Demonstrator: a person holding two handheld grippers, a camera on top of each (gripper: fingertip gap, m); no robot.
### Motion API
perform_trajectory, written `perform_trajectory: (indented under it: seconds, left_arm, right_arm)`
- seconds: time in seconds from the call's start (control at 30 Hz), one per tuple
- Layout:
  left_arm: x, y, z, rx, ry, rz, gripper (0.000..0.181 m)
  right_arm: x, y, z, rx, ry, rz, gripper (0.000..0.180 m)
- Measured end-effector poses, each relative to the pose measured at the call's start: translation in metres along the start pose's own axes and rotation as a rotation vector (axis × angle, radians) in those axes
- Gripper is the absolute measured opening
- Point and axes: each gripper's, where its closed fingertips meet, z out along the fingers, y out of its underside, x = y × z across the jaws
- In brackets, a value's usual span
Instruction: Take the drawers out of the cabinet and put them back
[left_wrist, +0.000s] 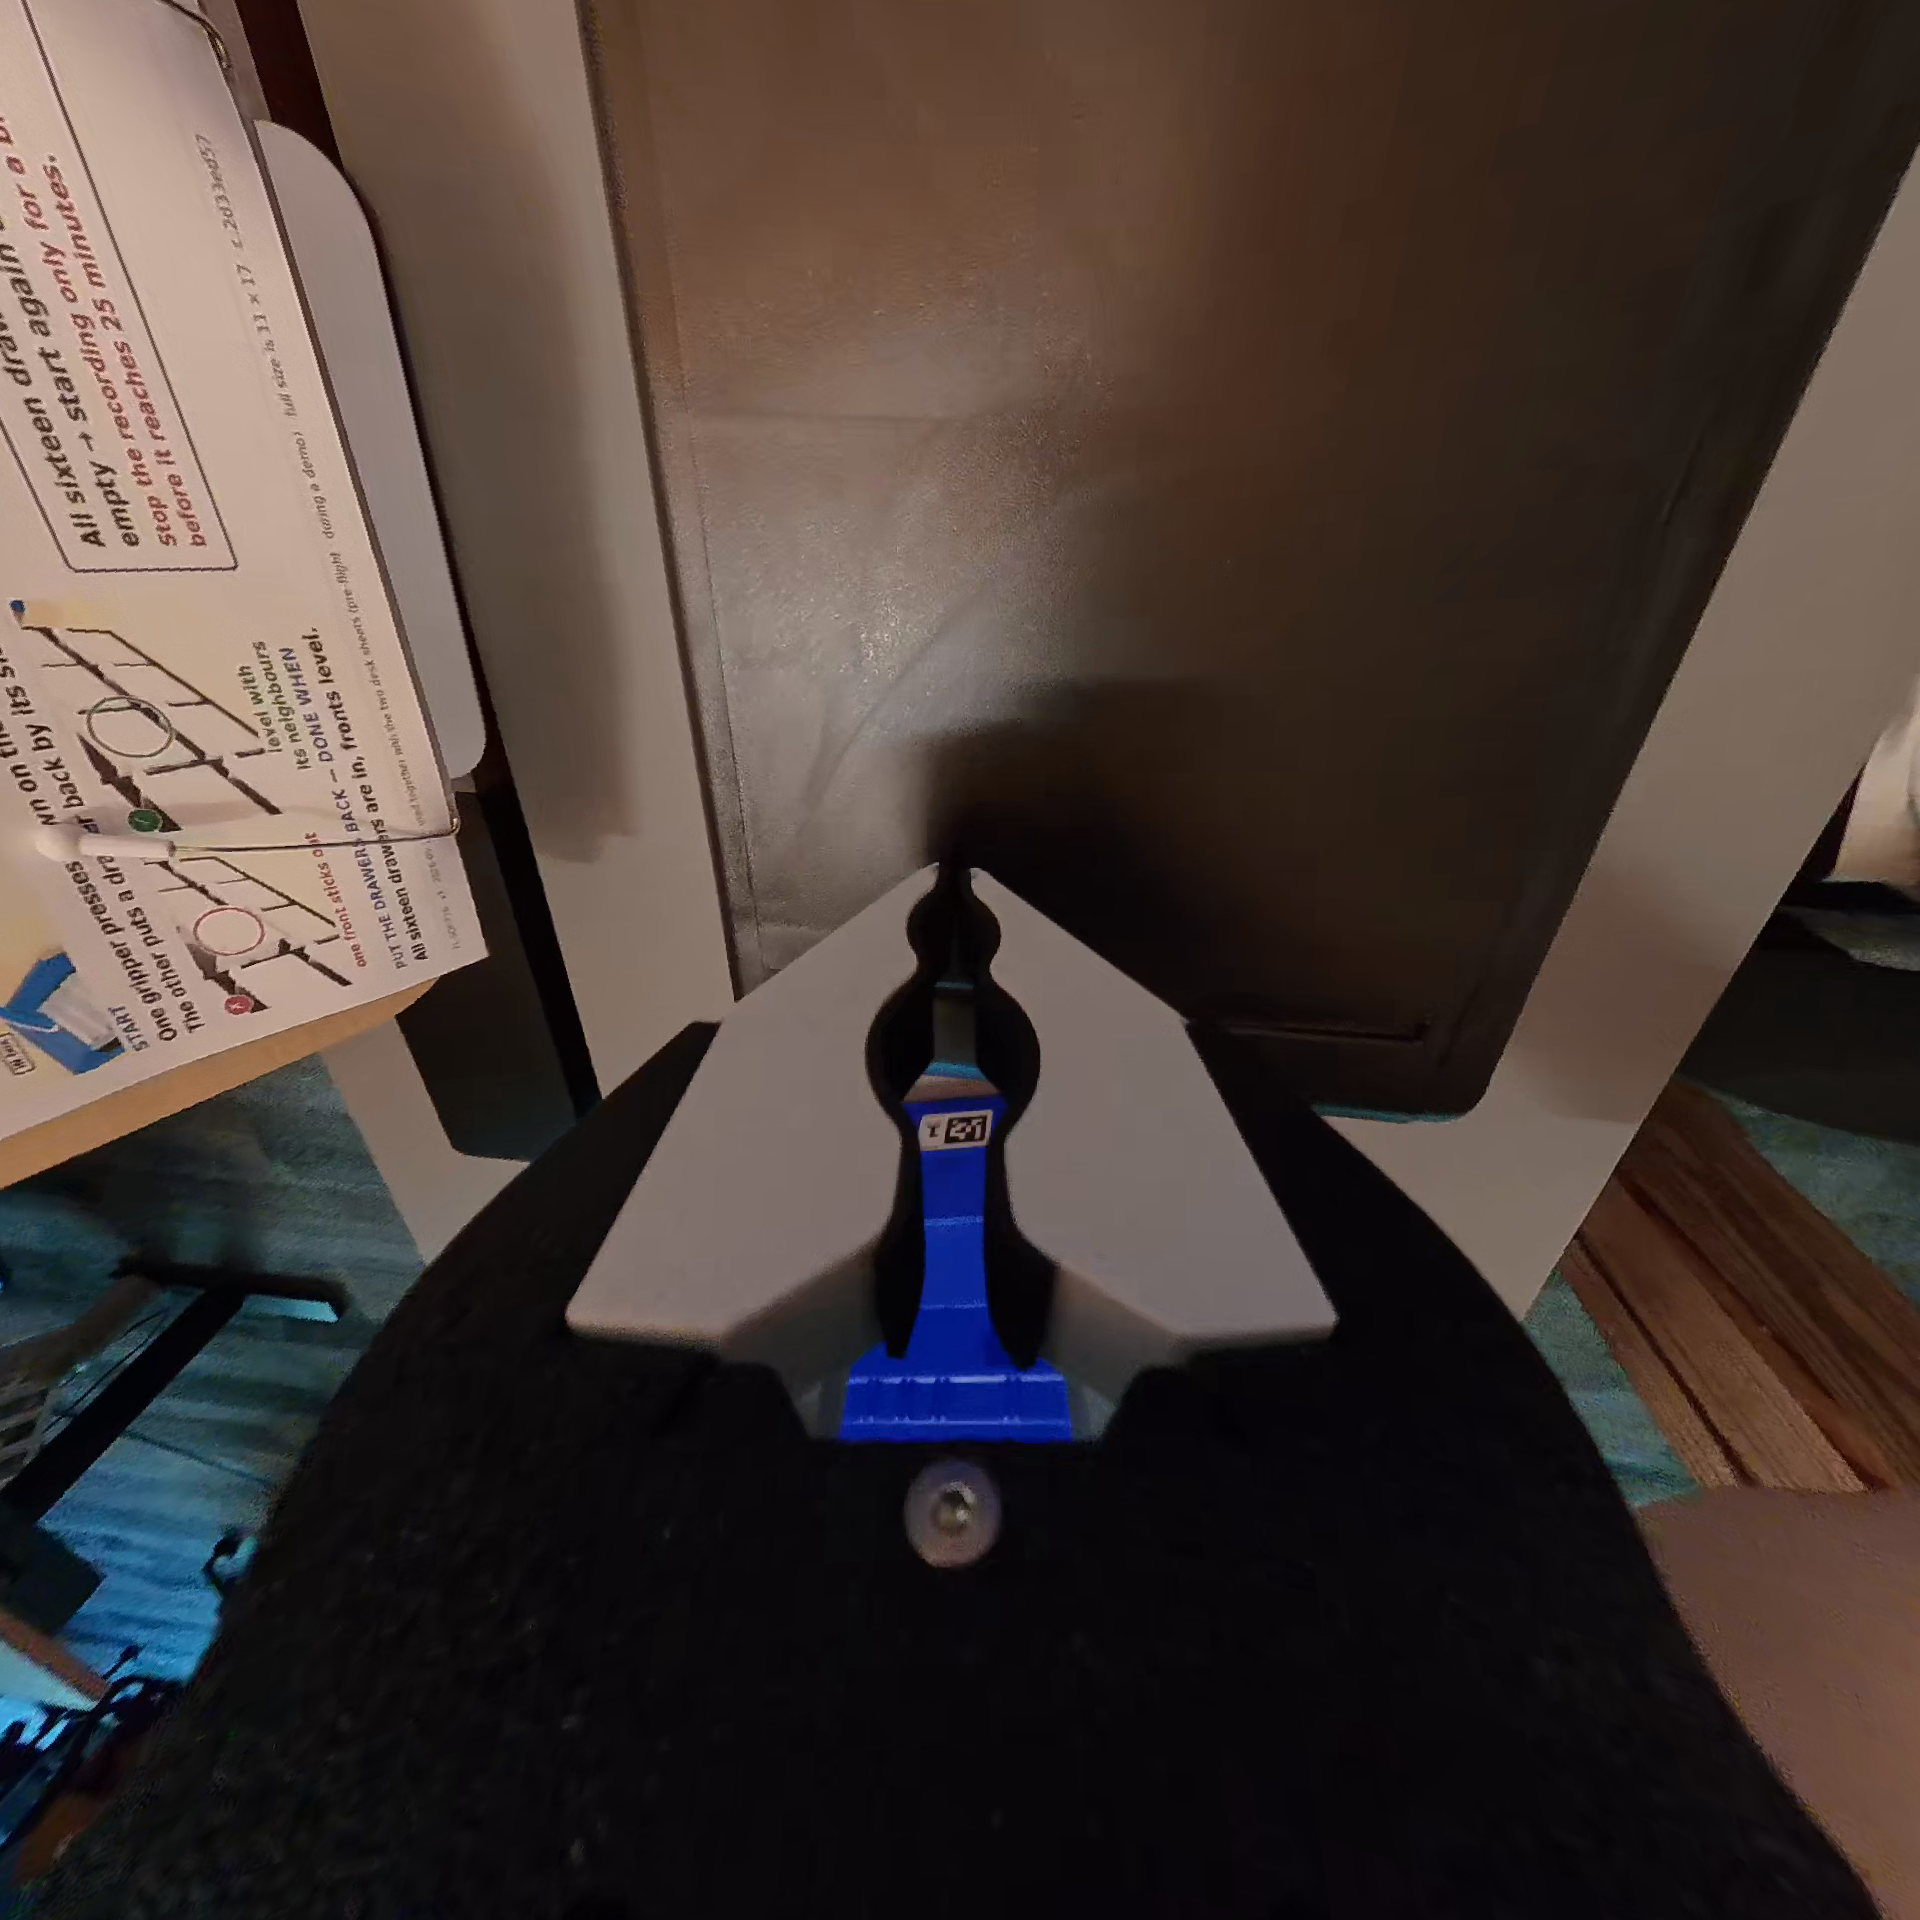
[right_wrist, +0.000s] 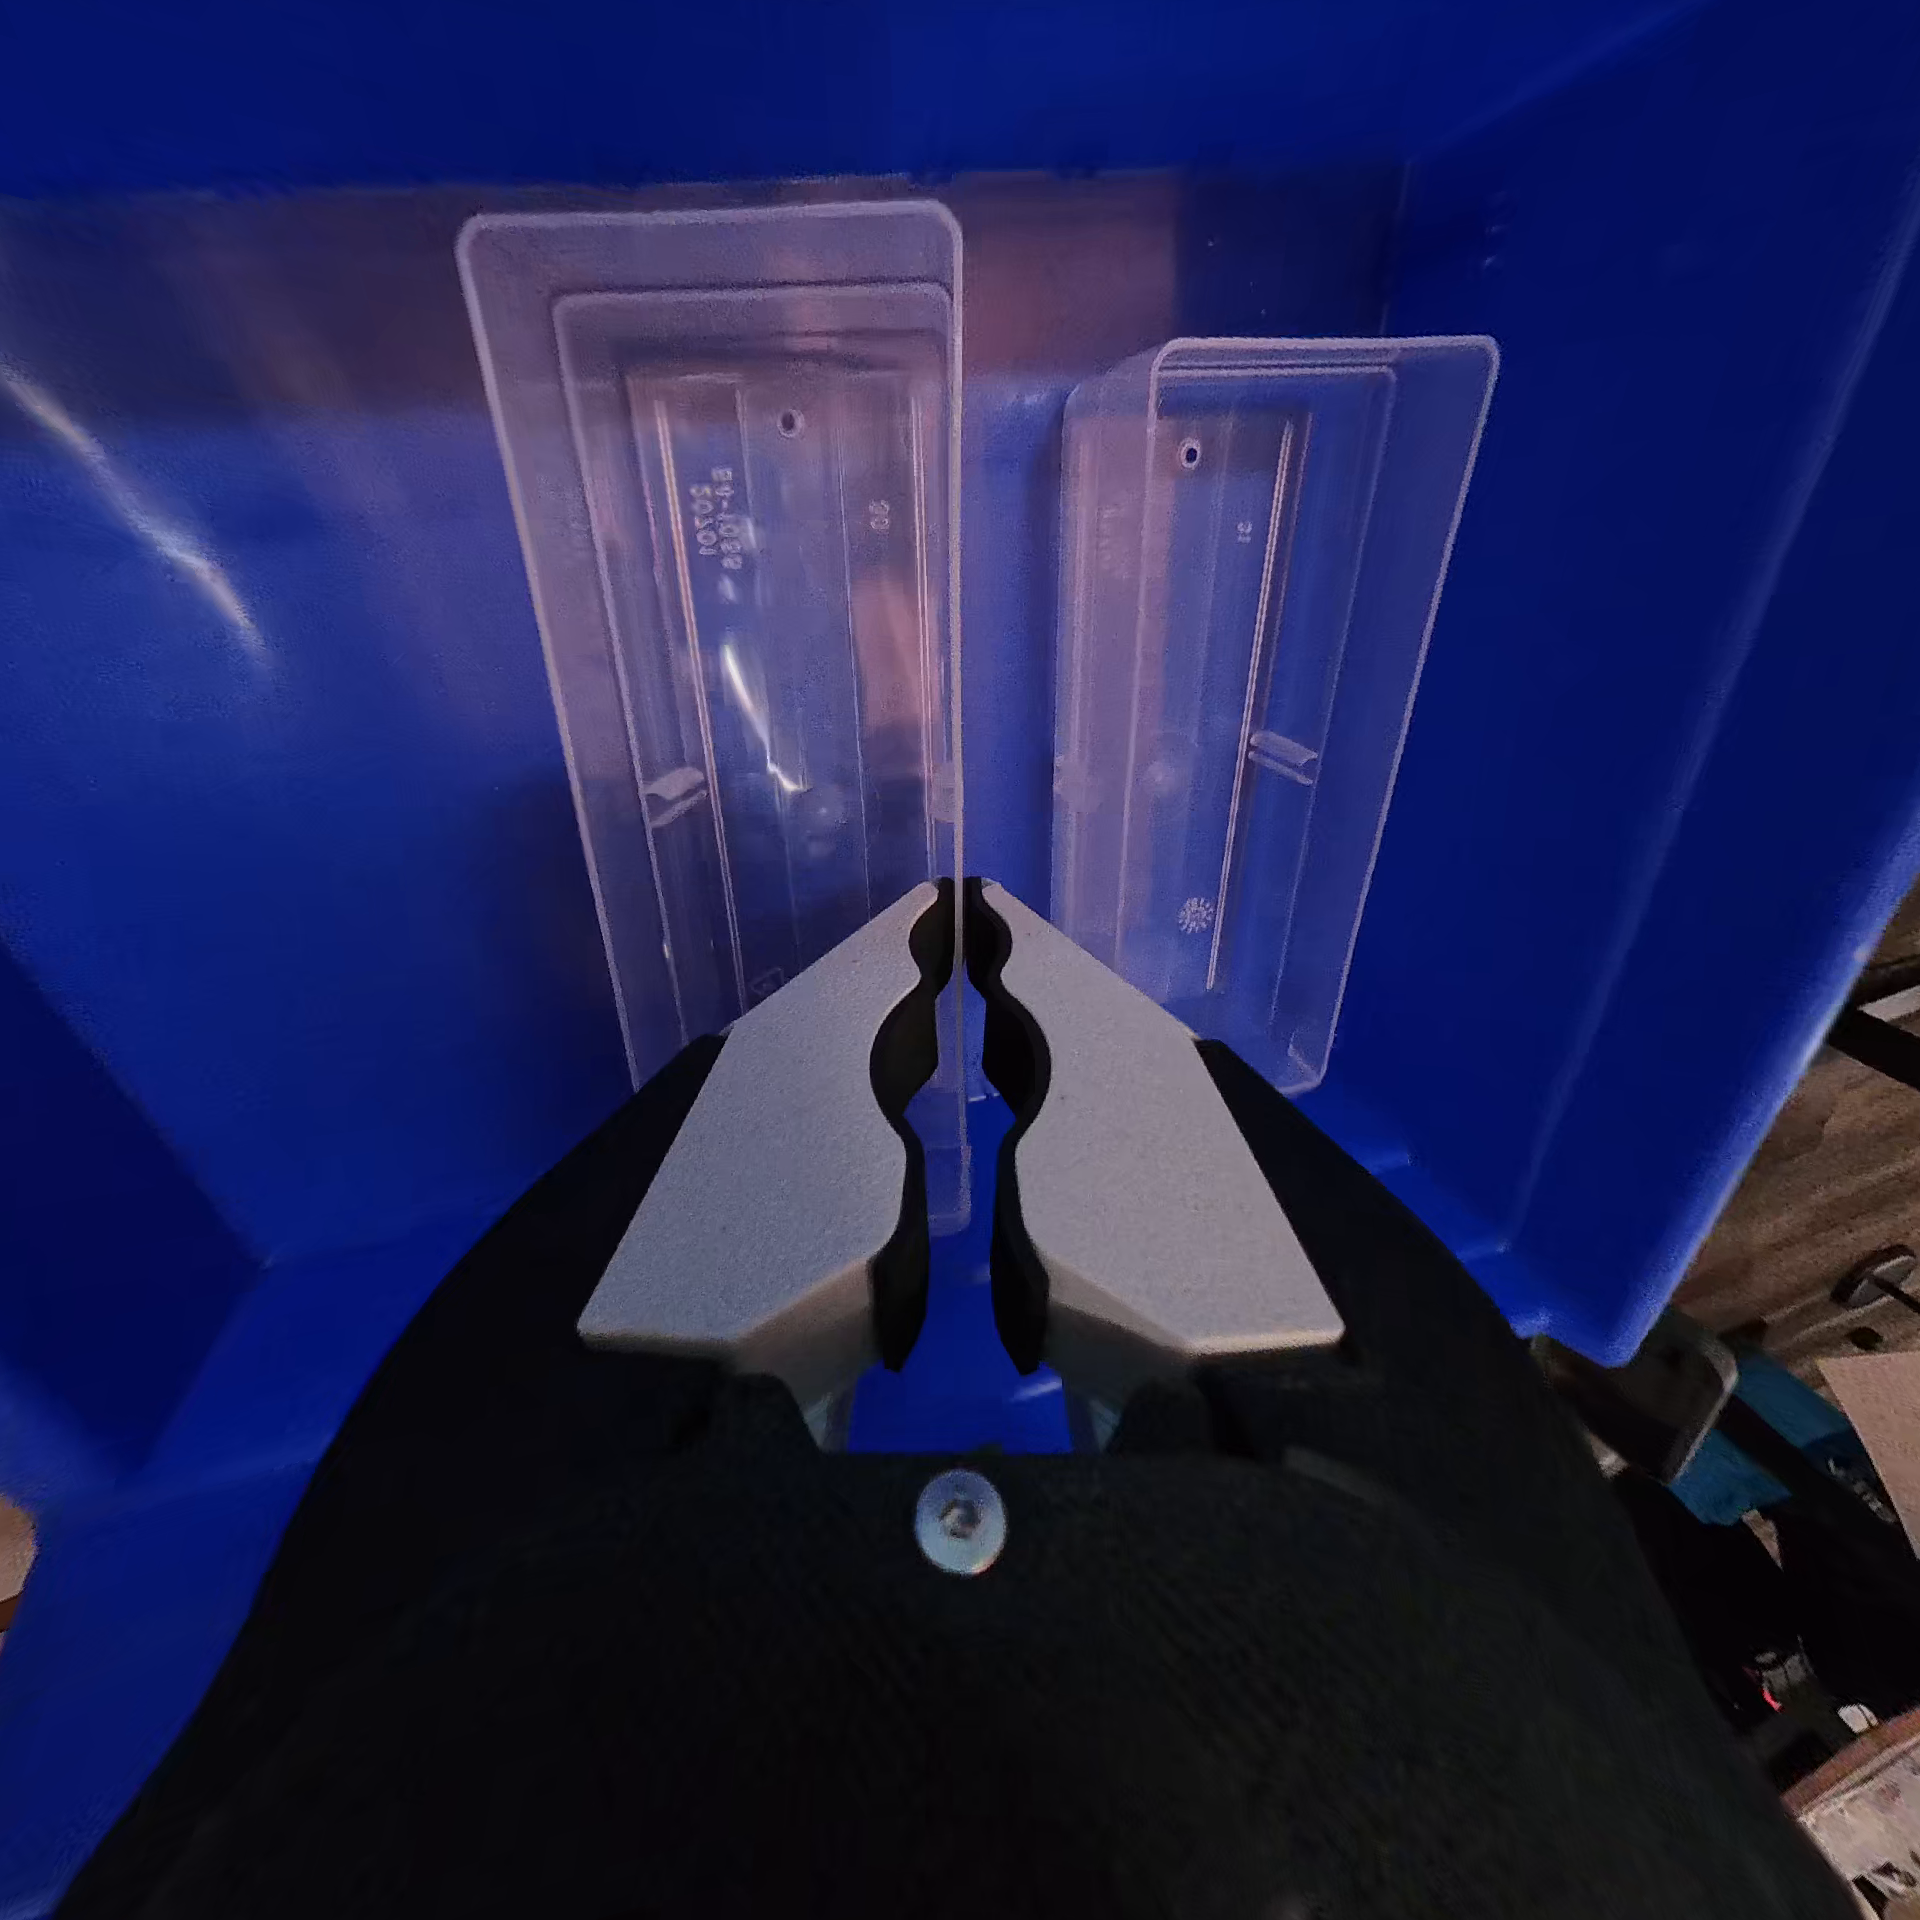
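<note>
In the left wrist view my left gripper (left_wrist: 954, 883) is shut and empty, its tips at or touching a dark, smooth cabinet panel (left_wrist: 1143, 468) that fills the middle of the view. In the right wrist view my right gripper (right_wrist: 958, 888) is shut on the thin side wall of a clear plastic drawer (right_wrist: 727, 520), held open side toward the camera inside a blue bin (right_wrist: 260, 935). A second clear drawer (right_wrist: 1278, 675) lies just to its right on the bin floor. I cannot tell whether the held drawer rests on the floor.
A printed instruction sheet (left_wrist: 156, 520) on a board hangs left of the dark panel. White furniture panels (left_wrist: 1714, 831) flank the panel. Wooden flooring (left_wrist: 1714, 1299) and teal carpet show lower right. The bin's blue walls (right_wrist: 1662, 623) rise on both sides of the drawers.
</note>
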Motion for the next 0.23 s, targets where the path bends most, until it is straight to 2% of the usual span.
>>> perform_trajectory:
  seconds: [0.03, 0.23]
  left_arm:
    - [0.0, 0.0, 0.0, -0.015, -0.006, 0.008, 0.0]
    - [0.0, 0.0, 0.0, -0.065, -0.023, 0.041, 0.0]
  right_arm:
    - [0.001, 0.0, 0.003, -0.005, -0.005, 0.0, 0.0]
    - [0.009, 0.003, 0.015, -0.049, 0.003, -0.009, 0.001]
